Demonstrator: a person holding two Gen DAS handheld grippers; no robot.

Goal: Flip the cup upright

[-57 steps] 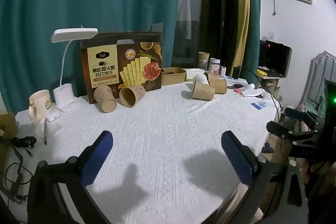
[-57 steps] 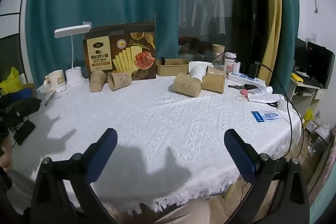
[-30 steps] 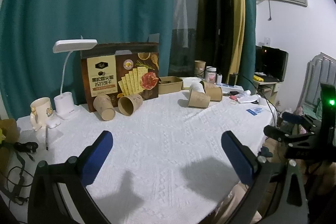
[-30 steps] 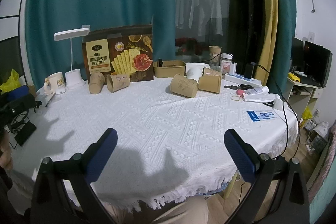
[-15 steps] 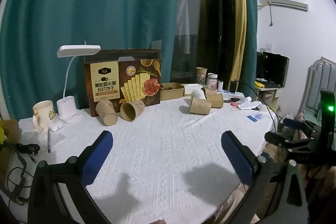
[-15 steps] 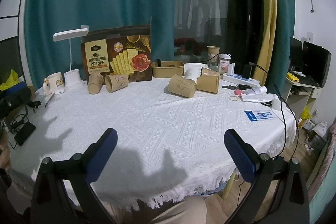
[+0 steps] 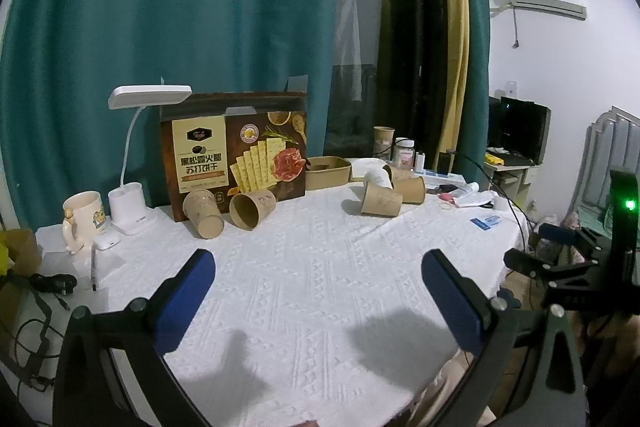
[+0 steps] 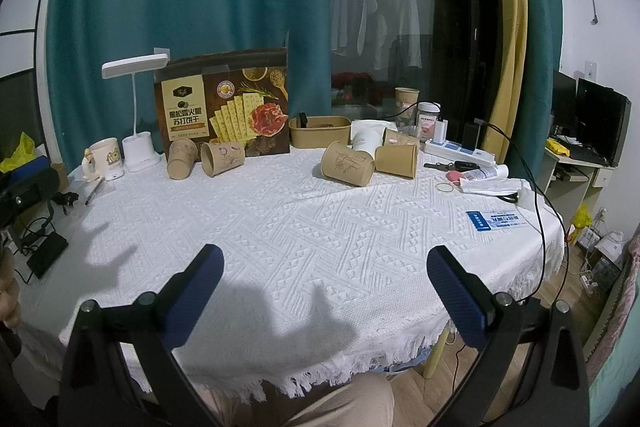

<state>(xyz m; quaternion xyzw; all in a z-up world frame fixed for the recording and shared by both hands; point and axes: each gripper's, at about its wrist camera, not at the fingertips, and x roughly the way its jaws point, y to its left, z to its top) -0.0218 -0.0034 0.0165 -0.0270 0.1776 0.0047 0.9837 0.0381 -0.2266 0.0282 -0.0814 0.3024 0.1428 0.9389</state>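
Note:
Several brown paper cups lie on their sides at the far side of a white-clothed table (image 8: 312,227). Two lie in front of a cracker box: one (image 7: 203,213) (image 8: 182,155) on the left, one (image 7: 251,209) (image 8: 222,158) beside it with its mouth toward me. Another group lies to the right: a front cup (image 7: 381,204) (image 8: 347,163), one behind it (image 7: 409,189) (image 8: 397,160) and a white cup (image 8: 366,140). My left gripper (image 7: 318,287) and right gripper (image 8: 325,285) are both open and empty, near the table's front edge, far from the cups.
A cracker box (image 7: 236,155) stands at the back with a white desk lamp (image 7: 132,163) and a mug (image 7: 82,219) to its left. A brown tray (image 8: 320,131), an upright cup (image 8: 406,101), a jar, a power strip and a blue card (image 8: 496,219) lie to the right.
Both grippers have pulled back a little from the table and risen slightly, so the cups look smaller and farther. The jaws stay open. No cup has moved.

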